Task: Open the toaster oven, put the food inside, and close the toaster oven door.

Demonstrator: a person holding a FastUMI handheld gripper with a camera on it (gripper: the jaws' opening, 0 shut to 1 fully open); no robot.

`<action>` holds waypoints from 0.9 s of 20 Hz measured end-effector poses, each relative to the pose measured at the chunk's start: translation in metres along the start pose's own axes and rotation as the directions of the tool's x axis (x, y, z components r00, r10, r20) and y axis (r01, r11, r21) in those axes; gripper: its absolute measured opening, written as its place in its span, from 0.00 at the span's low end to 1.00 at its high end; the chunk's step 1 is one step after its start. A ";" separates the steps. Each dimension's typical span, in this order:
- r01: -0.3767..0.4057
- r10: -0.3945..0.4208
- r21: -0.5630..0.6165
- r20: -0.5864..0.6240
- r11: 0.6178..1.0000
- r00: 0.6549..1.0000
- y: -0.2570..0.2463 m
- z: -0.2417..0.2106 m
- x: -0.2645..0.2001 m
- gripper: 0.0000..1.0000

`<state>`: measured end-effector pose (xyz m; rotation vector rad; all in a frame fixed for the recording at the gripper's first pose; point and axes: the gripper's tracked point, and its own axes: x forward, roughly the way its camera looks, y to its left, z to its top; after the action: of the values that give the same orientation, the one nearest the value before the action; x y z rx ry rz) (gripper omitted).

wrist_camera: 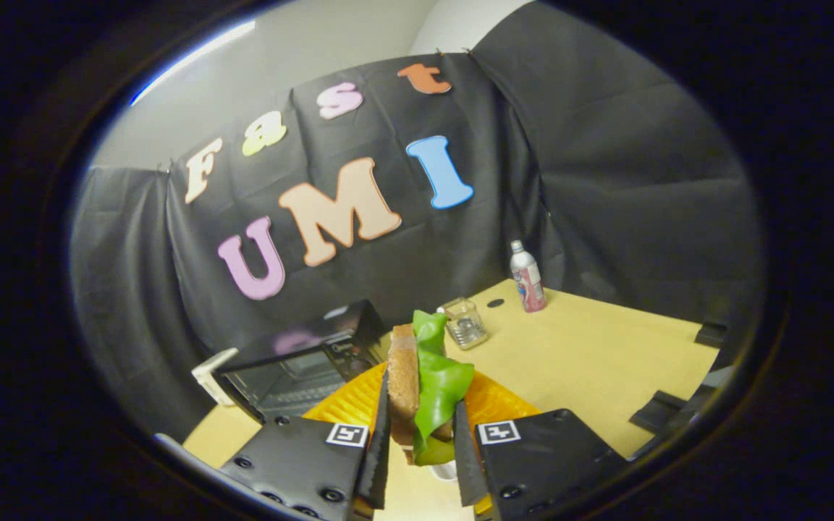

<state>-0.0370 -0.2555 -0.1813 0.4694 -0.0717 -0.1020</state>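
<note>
Holding the sandwich [420, 383] upright between both fingers, the hand-held gripper [420, 452] is clenched on it: the left finger presses the bread face, the right finger presses the green lettuce side, and the food stands on edge in the gap. I judge the grip firm but narrow, so I want no sudden twist that could let the lettuce slide off the bread.

Just beyond the fingers, under the sandwich, I see an orange ribbed plate [493, 405], spreading toward 10 and 2 o'clock. The sandwich looks lifted clear of it, though I cannot tell by how much.

At about 10 o'clock from the fingers sits the toaster oven [294, 362], black, its front turned toward me. Its door appears to be down, with the dark rack showing inside, though the blur keeps me from being sure. My step is the carry into that cavity. To do it well I would swing left toward 10 o'clock, keep the sandwich level with the rack, enter straight and low enough to miss the top edge, and let go only when the bread rests on the rack.

Farther out on the counter [591, 362], a small glass jar [465, 323] stands at 12 o'clock and a bottle [527, 277] at 1 o'clock, both well apart from my path.
</note>
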 end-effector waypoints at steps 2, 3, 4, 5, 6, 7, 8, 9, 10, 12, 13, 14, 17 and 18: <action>-0.023 0.022 0.099 0.011 0.995 1.000 0.025 -0.009 0.002 0.41; -0.024 0.025 0.152 -0.007 0.988 1.000 0.036 -0.019 0.003 0.40; -0.025 0.028 0.189 -0.012 0.982 1.000 0.048 -0.027 0.005 0.40; -0.027 0.031 0.232 -0.016 0.972 0.999 0.060 -0.035 0.008 0.40; -0.038 0.046 0.280 -0.022 0.959 0.999 0.074 -0.044 0.008 0.40; -0.052 0.063 0.330 -0.022 0.943 0.998 0.086 -0.054 0.010 0.40; -0.063 0.075 0.379 -0.018 0.923 0.997 0.095 -0.064 0.013 0.40; -0.067 0.083 0.423 -0.019 0.904 0.996 0.102 -0.076 0.016 0.40; -0.063 0.083 0.458 -0.023 0.887 0.996 0.107 -0.089 0.019 0.40; -0.052 0.075 0.516 -0.022 0.855 0.997 0.111 -0.109 0.028 0.40; -0.058 0.072 0.547 -0.005 0.835 0.997 0.116 -0.114 0.031 0.40; -0.067 0.068 0.580 0.020 0.812 0.997 0.120 -0.116 0.035 0.40; -0.081 0.045 0.666 0.071 0.742 0.996 0.130 -0.128 0.051 0.40; -0.064 0.029 0.678 0.062 0.732 0.998 0.133 -0.137 0.057 0.40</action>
<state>0.0428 -0.0830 -0.2397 1.2108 -0.1710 -0.0325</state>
